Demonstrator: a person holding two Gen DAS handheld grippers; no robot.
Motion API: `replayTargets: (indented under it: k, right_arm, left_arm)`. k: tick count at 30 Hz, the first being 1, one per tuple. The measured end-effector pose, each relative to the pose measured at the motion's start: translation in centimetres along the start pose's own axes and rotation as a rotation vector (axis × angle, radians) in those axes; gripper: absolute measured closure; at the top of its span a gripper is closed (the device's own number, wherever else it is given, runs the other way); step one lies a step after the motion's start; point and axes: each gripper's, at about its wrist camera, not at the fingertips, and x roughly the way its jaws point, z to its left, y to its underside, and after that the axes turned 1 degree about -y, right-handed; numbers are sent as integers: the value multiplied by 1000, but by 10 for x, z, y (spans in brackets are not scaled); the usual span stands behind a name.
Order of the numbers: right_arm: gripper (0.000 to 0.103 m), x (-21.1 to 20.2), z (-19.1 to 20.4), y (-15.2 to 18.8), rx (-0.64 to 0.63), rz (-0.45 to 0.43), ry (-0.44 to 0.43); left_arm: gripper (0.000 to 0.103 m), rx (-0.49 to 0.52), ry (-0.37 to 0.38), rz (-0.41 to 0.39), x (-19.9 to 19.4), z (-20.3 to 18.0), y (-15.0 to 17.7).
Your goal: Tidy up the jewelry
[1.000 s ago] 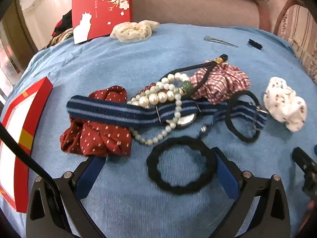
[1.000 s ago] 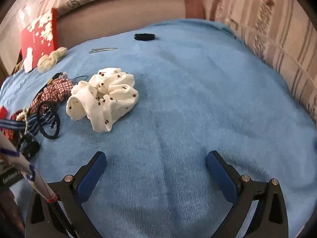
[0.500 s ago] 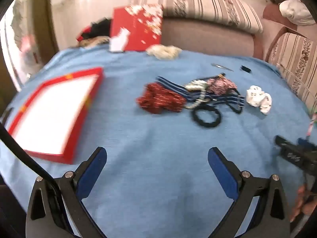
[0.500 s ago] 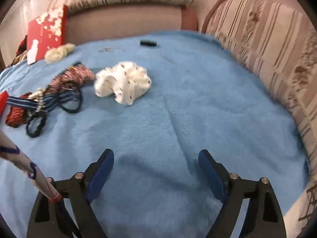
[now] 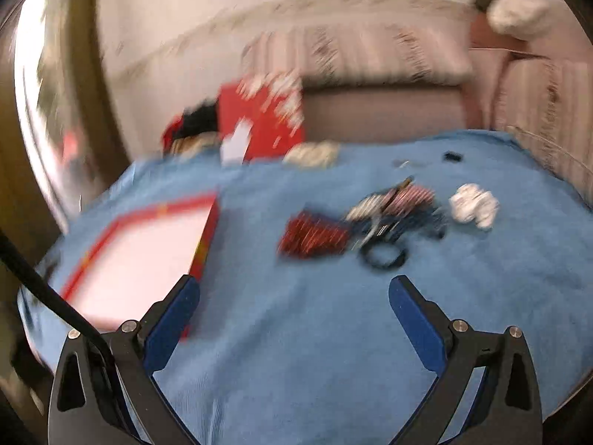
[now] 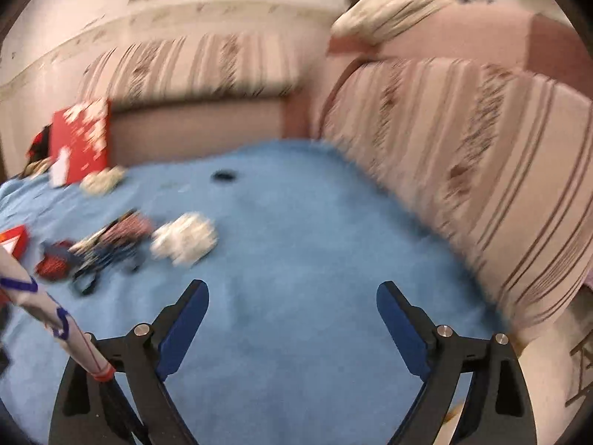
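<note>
- Both of our grippers have pulled back and up from the jewelry since a second ago: the black hair tie that lay between the left fingers then now sits small and well ahead, and we see much more of the sofa.
- Our left gripper (image 5: 294,298) hangs over bare blue towel cloth (image 5: 315,352), blue-padded jaws wide apart, nothing between them.
- Our right gripper (image 6: 292,302) is likewise spread over bare cloth; its jaws have just opened a little further, with nothing between them.
- Just left of the left gripper's fingers lies the shallow red-rimmed box tray with a white floor (image 5: 148,248), flat on the cloth.
- Farther out we see the jewelry heap: a red dotted scrunchie (image 5: 313,237), the black hair tie ring (image 5: 381,257) just beside it, and a tangle of pale beads, striped strap and checked scrunchie (image 5: 400,207), too blurred to separate.
- Just right of the heap, apart from it, sits a white spotted scrunchie (image 5: 474,207).
- Near the cloth's far edge lie a small black clip (image 5: 453,156) and a cream scrunchie (image 5: 313,154), beside the red flowered box lid (image 5: 265,122) leaning on the striped sofa (image 6: 463,170).
</note>
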Motion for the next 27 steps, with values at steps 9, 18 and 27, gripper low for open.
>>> replayTargets:
  k: [9,18,27]
  right_arm:
    - [8,47,-45,-2,160,45,-25]
    - [8,66,-62,7,326,145,-126]
    - [8,81,-53,3,246,161,-79]
  left_arm:
    - [1,64,172,-60,-11,-99,-92]
    - [1,26,275,-198,-22,-170,-165]
    - [1,14,437,-317,-32,-206,-211]
